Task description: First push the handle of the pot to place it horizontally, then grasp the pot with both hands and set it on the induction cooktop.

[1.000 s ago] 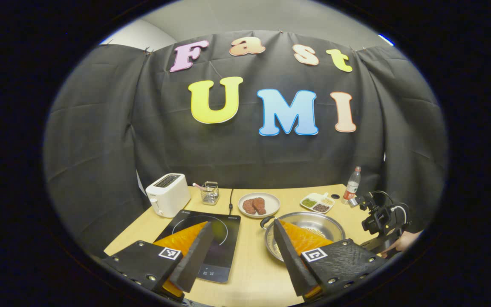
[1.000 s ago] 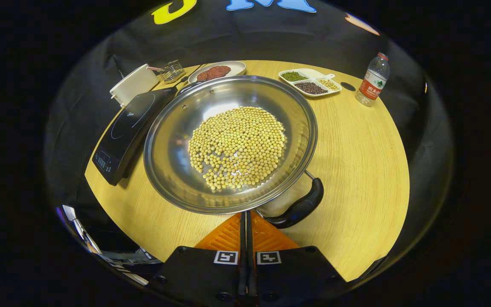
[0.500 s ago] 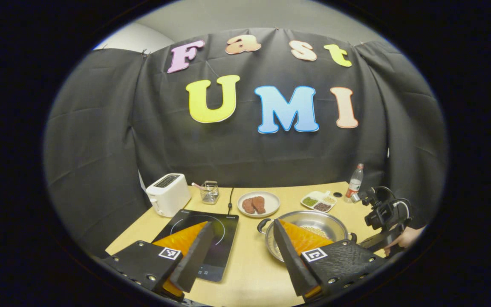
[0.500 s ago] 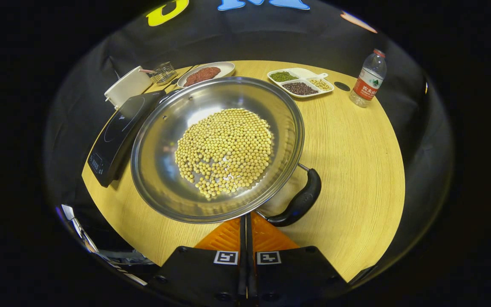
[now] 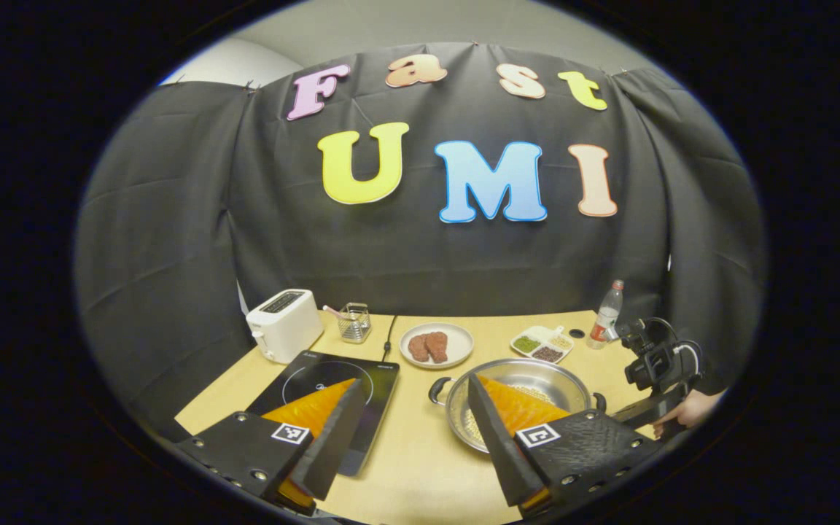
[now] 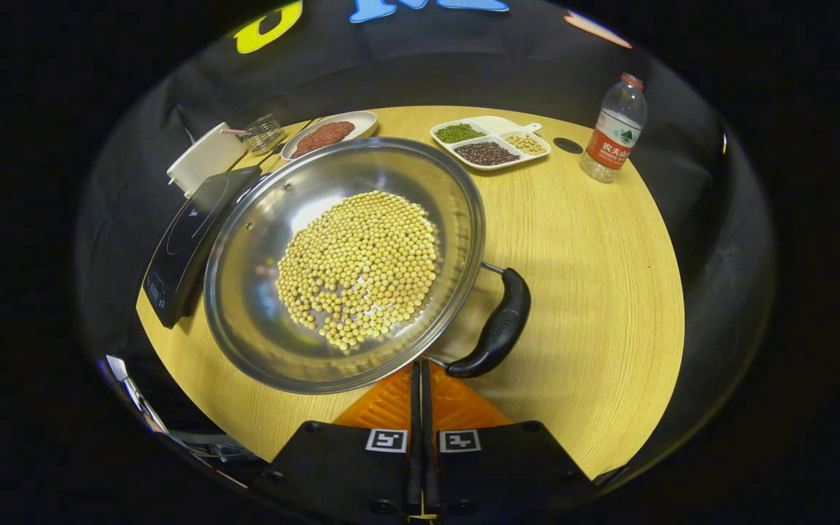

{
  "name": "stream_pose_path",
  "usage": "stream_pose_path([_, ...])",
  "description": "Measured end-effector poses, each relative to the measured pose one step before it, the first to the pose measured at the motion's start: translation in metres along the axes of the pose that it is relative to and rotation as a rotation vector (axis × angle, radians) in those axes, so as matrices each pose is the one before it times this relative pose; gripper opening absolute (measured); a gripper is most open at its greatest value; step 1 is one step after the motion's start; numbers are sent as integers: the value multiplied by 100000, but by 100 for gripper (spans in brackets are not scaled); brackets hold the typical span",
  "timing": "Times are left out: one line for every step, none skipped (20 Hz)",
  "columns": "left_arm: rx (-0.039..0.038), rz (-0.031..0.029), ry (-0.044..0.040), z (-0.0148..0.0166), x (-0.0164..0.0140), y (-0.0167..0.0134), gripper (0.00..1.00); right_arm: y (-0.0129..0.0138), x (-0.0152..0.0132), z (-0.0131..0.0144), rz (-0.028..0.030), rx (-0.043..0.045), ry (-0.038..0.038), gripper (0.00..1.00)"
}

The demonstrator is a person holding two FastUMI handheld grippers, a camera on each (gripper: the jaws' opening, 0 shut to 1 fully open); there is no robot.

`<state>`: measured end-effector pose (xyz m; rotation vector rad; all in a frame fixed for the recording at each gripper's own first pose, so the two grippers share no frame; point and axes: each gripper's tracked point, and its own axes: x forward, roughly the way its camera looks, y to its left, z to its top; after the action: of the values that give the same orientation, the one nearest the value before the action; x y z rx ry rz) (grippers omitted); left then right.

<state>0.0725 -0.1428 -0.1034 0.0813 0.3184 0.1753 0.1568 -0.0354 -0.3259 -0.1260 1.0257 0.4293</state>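
In the right gripper view, a wide steel pot (image 6: 252, 292) holding soybeans (image 6: 358, 266) sits on the wooden table (image 6: 595, 277). Its black handle (image 6: 496, 328) points to the near right. My right gripper (image 6: 420, 370) is shut, tips against the pot's near rim beside the handle's base. The black induction cooktop (image 6: 187, 240) lies just left of the pot. In the left gripper view, my left gripper (image 5: 413, 390) hangs open above the table, between the cooktop (image 5: 362, 372) and the pot (image 5: 562, 386). The right gripper (image 5: 620, 417) and a hand (image 5: 690, 412) are at the pot's right.
Along the back of the table stand a white toaster (image 5: 283, 324), a small wire basket (image 5: 354, 323), a plate of meat (image 5: 436, 345), a divided dish of beans (image 5: 542, 344) and a water bottle (image 5: 606, 315). A cable (image 5: 389, 337) runs from the cooktop.
The pot has slid and turned toward the cooktop under the right gripper's push, its black handle swinging round. The left gripper has drawn back a little, still open.
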Motion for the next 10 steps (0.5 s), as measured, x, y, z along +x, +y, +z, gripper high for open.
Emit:
stream_pose_path([123, -27, 445, -93, -22, -285, 87, -407, 42, 195, -249, 824, -422, 0])
stream_pose_path([238, 17, 334, -87, 6, -208, 87, -339, 113, 173, -348, 320, -477, 2])
stream_pose_path([266, -37, 120, 100, 30, -164, 87, -299, 6, 231, -265, 252, -368, 2])
stream_pose_path([251, 30, 85, -28, -129, -137, 87, -211, 113, 167, 41, 398, -251, 2])
stream_pose_path([125, 200, 276, -11, -32, -97, 87, -183, 105, 239, 36, 411, -270, 2])
stream_pose_path([-67, 274, 251, -42, 61, -97, 87, -164, 121, 197, 39, 163, -260, 2])
stream_pose_path([-374, 329, 352, -63, -107, -58, 87, -237, 94, 275, -252, -147, -308, 2])
stream_pose_path([-914, 341, 327, -120, -124, -63, 87, -169, 144, 222, -76, -195, -300, 0])
stream_pose_path([-1140, 167, 133, -2, 6, -99, 87, -130, 113, 280, 62, -55, -240, 2])
stream_pose_path([-737, 485, 94, -16, -136, 3, 87, -127, 44, 159, 112, 10, -189, 2])
